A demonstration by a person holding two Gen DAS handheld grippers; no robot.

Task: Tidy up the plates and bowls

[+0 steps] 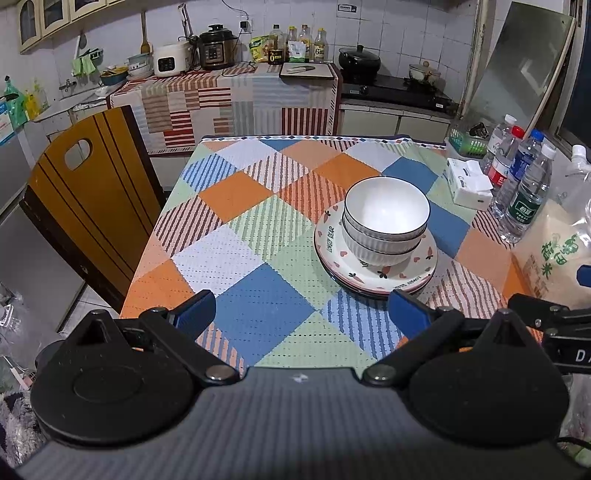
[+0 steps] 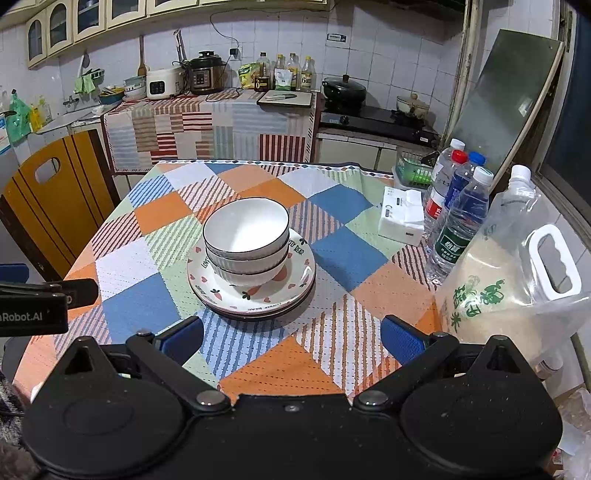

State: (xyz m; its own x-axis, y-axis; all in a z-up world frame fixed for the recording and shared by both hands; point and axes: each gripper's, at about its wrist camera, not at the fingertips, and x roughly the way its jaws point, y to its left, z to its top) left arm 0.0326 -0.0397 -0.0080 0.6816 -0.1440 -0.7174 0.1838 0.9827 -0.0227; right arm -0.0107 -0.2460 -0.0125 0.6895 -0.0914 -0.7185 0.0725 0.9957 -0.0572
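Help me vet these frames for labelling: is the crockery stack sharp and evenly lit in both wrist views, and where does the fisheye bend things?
Left wrist view: stacked bowls and plates are sharp, softly lit, with only a faint sheen inside the top bowl; corners darken. Right wrist view: same stack crisp, no harsh shadow; wall cabinets and the leaning board curve near the edges.

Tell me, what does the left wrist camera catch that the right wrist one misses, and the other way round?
Only the left view shows the left gripper, open over the tablecloth, with more floor beside the wooden chair. Only the right view shows the right gripper, also open, and the rice bag's white handle. Both show the nested bowls on the stacked plates, the tissue pack, the water bottles and the kitchen counter behind.
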